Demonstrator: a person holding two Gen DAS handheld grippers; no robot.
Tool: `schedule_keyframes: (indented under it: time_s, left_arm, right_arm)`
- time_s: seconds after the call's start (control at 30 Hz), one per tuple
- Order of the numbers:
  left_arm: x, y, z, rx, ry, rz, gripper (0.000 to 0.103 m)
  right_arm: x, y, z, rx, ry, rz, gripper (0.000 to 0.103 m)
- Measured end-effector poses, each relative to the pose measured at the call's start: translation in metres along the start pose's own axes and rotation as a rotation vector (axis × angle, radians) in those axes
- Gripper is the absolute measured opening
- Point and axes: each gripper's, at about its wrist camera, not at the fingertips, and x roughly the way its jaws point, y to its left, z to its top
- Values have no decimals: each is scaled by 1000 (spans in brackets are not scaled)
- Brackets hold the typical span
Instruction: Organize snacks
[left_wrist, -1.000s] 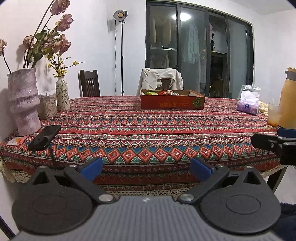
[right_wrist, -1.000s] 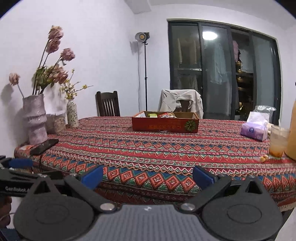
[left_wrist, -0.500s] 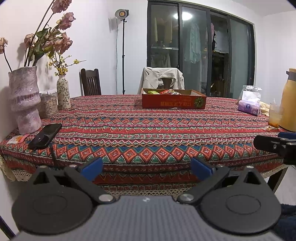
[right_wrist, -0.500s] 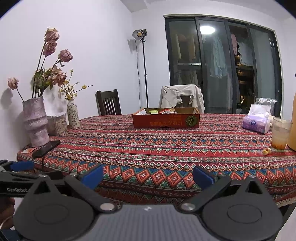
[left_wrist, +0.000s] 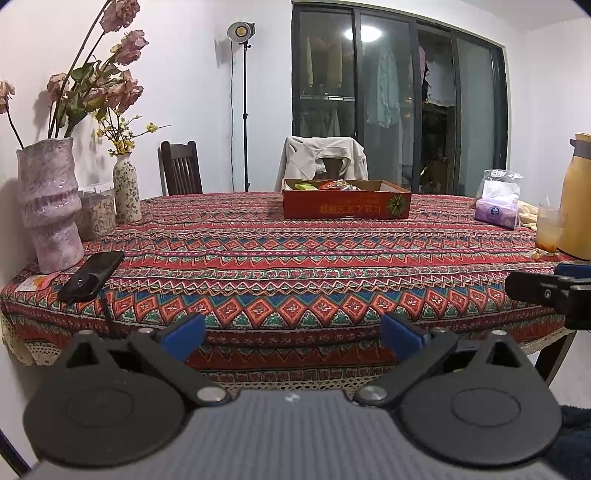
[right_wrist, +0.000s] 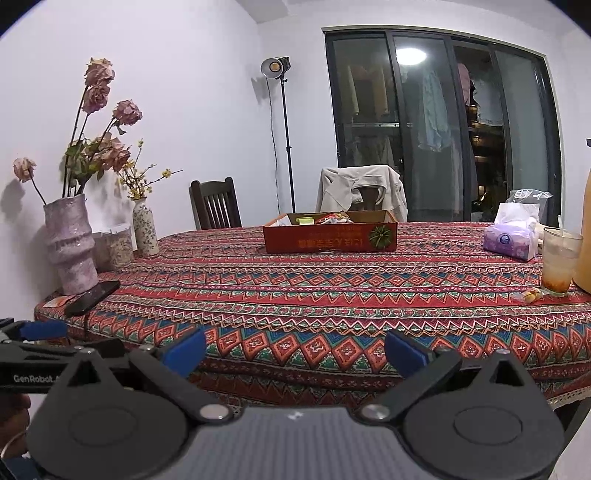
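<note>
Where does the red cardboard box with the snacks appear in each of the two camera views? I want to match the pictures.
Left wrist view: the red cardboard box stands on the far side of the table, slightly right of centre.
Right wrist view: the red cardboard box stands on the far side, slightly right of centre, seen a little more from above.
Shared landmark: the chair with a pale garment stands right behind the box.
</note>
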Motion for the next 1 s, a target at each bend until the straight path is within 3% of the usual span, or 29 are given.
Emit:
schedule_keyframes:
  time_s: [1.0]
  left_arm:
    - [-2, -1, 0, 17, -13, 5, 103]
  right_arm:
    - [-1, 0, -1, 1, 4, 6, 103]
